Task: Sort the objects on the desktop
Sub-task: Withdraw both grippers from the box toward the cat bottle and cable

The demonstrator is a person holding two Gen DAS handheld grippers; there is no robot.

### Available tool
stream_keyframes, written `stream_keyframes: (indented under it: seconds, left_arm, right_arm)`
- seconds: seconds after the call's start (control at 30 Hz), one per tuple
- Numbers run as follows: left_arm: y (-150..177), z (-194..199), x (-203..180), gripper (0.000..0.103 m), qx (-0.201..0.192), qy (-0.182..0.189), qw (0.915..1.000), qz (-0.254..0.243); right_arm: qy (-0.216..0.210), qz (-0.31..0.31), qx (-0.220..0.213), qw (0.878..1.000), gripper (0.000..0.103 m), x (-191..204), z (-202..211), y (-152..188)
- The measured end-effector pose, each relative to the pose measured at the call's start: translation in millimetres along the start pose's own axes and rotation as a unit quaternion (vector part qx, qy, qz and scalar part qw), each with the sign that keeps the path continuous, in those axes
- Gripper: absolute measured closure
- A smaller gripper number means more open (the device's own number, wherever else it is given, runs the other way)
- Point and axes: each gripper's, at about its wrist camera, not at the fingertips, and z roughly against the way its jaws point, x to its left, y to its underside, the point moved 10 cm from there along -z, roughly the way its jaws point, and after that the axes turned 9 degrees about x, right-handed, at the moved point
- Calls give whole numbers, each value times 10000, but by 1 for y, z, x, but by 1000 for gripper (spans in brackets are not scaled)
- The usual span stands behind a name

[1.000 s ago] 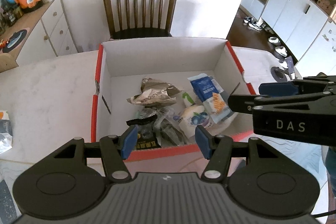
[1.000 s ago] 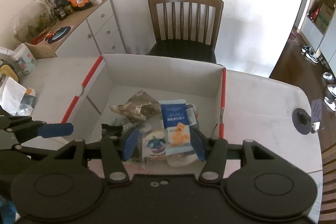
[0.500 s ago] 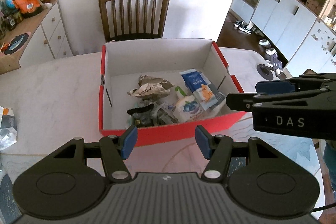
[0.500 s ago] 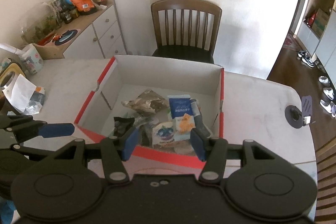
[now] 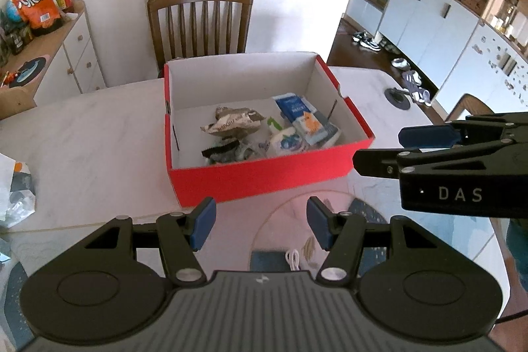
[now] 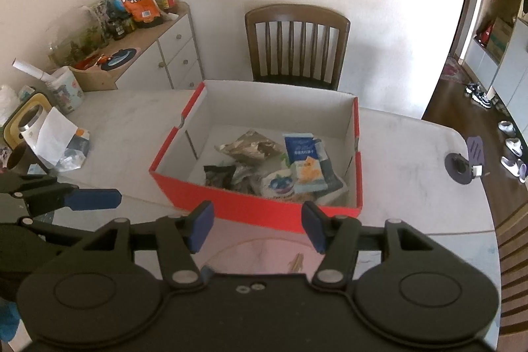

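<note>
A red cardboard box (image 5: 260,175) (image 6: 231,203) stands on the pale marble table (image 5: 82,141) (image 6: 406,174). Inside lie several snack packets: a blue packet (image 5: 297,112) (image 6: 302,149), a crumpled brown wrapper (image 5: 231,124) (image 6: 250,149) and a white blueberry packet (image 5: 287,142) (image 6: 279,185). My left gripper (image 5: 260,225) hovers open in front of the box's near wall, nothing between its blue pads. My right gripper (image 6: 257,225) hangs likewise before the box, empty, its jaws opening. Each gripper shows at the other view's edge.
A wooden chair (image 5: 199,22) (image 6: 297,45) stands behind the table. A white sideboard (image 5: 79,55) (image 6: 165,55) with an orange snack bag (image 5: 34,4) (image 6: 137,0) is at the left. Crumpled paper and plastic (image 6: 57,141) lie on the table's left. A round grommet (image 6: 458,167) sits right.
Both grippers have drawn back and up from over the box; its red front wall now shows in full ahead of the pads. The packets stay in the box.
</note>
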Motion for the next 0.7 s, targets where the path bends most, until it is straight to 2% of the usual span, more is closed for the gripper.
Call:
stream_keyframes:
  seconds: [0.17, 0.4, 0.5, 0.6, 0.7]
  left_arm:
    - [18, 8, -5, 43, -51, -27, 9996, -262]
    - [44, 12, -9, 29, -72, 42, 9990, -433]
    - [56, 14, -10, 29, -84, 68, 9989, -459]
    - [66, 13, -9, 26, -86, 71, 9990, -440]
    - [76, 13, -6, 25, -106, 39, 9991, -421]
  right_arm:
    - [13, -28, 9, 10000, 45, 5, 1, 18]
    - [-22, -94, -45, 9999, 44, 13, 5, 39]
    - [-51, -77, -102, 9999, 44, 18, 9, 45]
    - [-73, -16, -123, 9999, 38, 23, 11, 52]
    - [-80, 33, -182, 9998, 38, 27, 14, 56]
